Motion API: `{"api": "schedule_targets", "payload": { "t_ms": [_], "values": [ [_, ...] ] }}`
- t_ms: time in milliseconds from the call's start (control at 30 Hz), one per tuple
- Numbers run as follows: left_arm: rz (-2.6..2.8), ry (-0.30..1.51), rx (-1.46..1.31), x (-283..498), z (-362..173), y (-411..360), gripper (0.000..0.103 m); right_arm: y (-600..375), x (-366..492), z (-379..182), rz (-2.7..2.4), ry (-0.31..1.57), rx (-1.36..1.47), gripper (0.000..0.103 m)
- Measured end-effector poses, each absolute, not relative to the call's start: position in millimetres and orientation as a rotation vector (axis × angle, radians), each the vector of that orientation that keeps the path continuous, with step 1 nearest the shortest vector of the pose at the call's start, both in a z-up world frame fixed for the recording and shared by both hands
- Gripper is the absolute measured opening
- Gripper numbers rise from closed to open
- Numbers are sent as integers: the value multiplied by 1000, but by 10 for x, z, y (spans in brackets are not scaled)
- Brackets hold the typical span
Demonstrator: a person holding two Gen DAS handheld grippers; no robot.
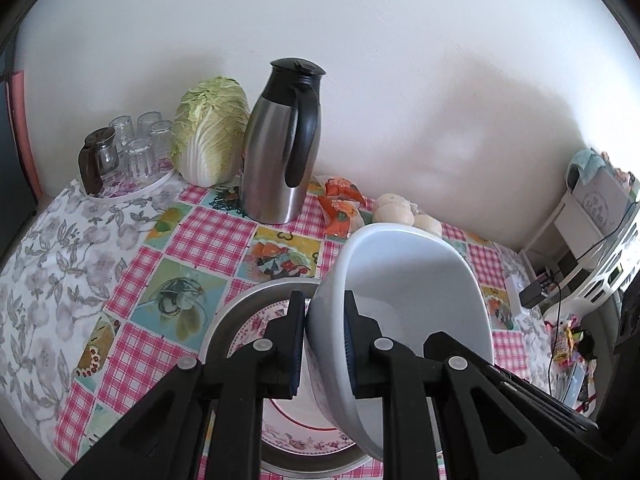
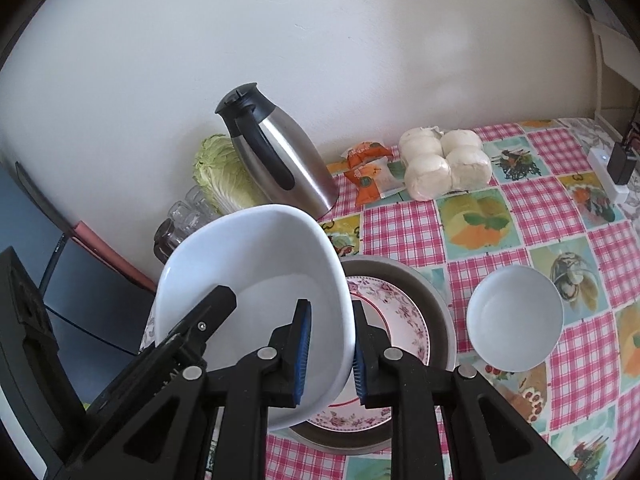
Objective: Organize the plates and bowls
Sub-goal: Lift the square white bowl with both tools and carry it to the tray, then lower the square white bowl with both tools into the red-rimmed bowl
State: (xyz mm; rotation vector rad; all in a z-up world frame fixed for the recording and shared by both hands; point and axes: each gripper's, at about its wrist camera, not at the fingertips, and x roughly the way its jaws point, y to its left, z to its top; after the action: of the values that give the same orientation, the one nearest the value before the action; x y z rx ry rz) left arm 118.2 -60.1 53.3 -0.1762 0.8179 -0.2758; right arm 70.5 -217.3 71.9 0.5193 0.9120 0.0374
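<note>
Both tools grip one large white bowl [image 2: 256, 288] by opposite rims. The left tool [image 1: 324, 344] is clamped on its left wall, and the right tool [image 2: 330, 354] pinches its right wall between blue pads. The bowl hangs tilted above a floral plate [image 2: 400, 320], which lies inside a metal basin [image 2: 440, 312] on the checked desk [image 2: 520, 208]. A small white bowl [image 2: 514, 320] sits empty just right of the basin, with open cloth beyond it. A steel jug [image 1: 276, 148], a cabbage [image 1: 208, 132] and buns [image 2: 444, 164] line the far wall.
</note>
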Motion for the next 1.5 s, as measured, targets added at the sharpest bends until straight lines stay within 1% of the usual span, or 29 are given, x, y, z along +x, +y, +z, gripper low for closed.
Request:
{"api": "schedule_targets", "payload": {
  "t_ms": [367,567,867,1500],
  "values": [
    [-299,858,-121,1190,438,-775,18,-2385,677,588,29,954,583,22],
    [-284,910,-86,1246,276,-827,18,-2384,692,496,17,986,585,22],
    [-269,985,-83,1353,63,-775,18,-2337,775,262,12,1065,595,22],
    [-250,1049,-93,1459,-105,-707,18,-2266,848,130,22,1102,595,22]
  ]
}}
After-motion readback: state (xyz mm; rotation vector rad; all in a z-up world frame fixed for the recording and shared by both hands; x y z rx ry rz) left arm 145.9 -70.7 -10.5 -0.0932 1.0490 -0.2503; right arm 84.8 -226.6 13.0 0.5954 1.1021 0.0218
